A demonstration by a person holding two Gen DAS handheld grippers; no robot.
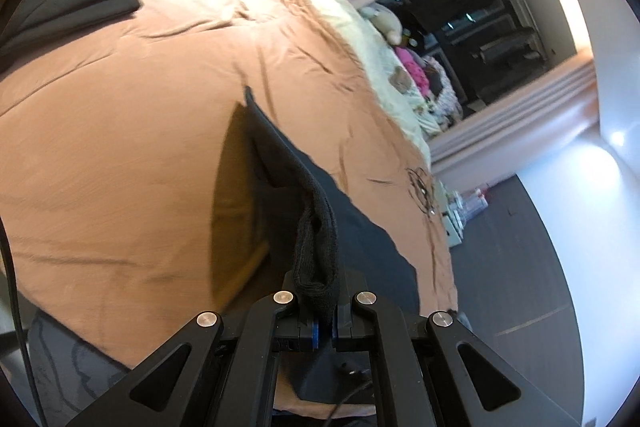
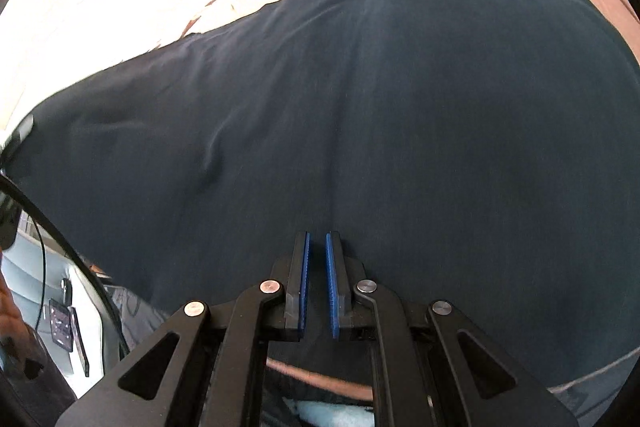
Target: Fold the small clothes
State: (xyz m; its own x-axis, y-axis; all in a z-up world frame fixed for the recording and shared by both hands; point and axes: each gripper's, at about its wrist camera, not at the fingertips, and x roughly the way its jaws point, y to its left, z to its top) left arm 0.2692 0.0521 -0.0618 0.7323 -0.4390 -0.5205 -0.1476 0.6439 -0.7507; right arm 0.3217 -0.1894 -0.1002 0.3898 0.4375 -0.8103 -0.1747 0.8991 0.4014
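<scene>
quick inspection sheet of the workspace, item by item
surface: bed with a wrinkled brown cover, sunlit at its far end
job's things: dark garment spread flat; one ribbed edge lifted off the cover
clutter: tangled black cord on the cover; folded dark cloth at the far corner
grippers: left gripper shut on the garment's edge; right gripper over the garment, narrow gap between its pads, nothing between them
cables: black cable at the bedside
surroundings: framed mirror, pale wall, dark floor, pile of coloured clothes beside the bed
</scene>
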